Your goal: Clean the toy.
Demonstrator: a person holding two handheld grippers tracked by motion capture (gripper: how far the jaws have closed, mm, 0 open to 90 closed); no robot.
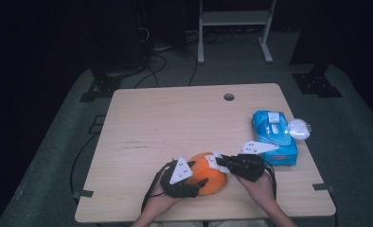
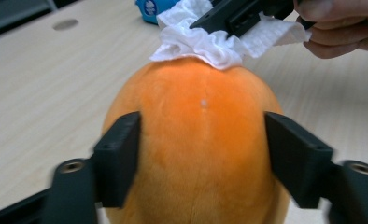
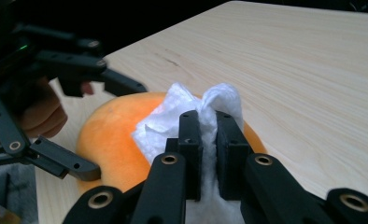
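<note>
High view: the orange plush toy lies at the table's near edge, left of the blue wipes pack, between both grippers. Left gripper view: the left gripper has its jaws apart, flanking the toy's sides. Right gripper view: the right gripper is clamped on a white wipe resting on the toy's fuzzy, rounded top.

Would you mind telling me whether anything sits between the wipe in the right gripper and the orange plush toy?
Nothing visible does: the white wipe, pinched in the right gripper, already rests on the orange plush toy.
</note>
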